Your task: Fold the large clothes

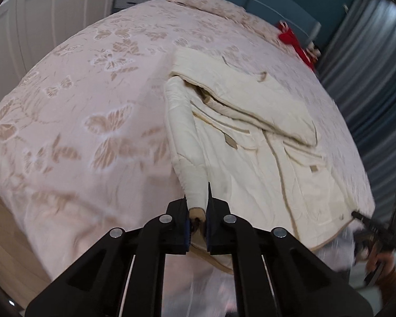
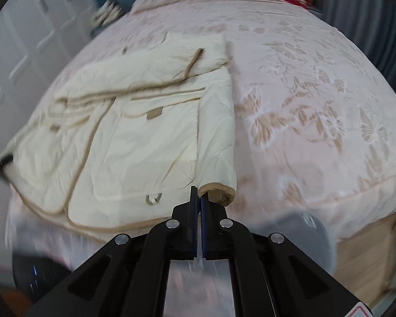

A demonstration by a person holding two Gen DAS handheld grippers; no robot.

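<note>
A cream padded coat with tan trim (image 1: 250,142) lies spread on the bed, front up; it also shows in the right wrist view (image 2: 124,132). My left gripper (image 1: 197,206) is shut on the tan cuff of one sleeve (image 1: 196,215) at the bed's near edge. My right gripper (image 2: 198,195) has its jaws together right beside the tan cuff of the other sleeve (image 2: 219,191); they seem to pinch only its left edge. The right gripper also shows at the far right of the left wrist view (image 1: 356,215).
The bed (image 1: 79,119) has a pink butterfly-print cover. A red cloth (image 1: 293,39) lies near the headboard. White wardrobe doors (image 2: 26,39) stand on one side, grey curtains (image 1: 369,79) on the other. A wooden bed frame (image 2: 361,253) shows below the cover.
</note>
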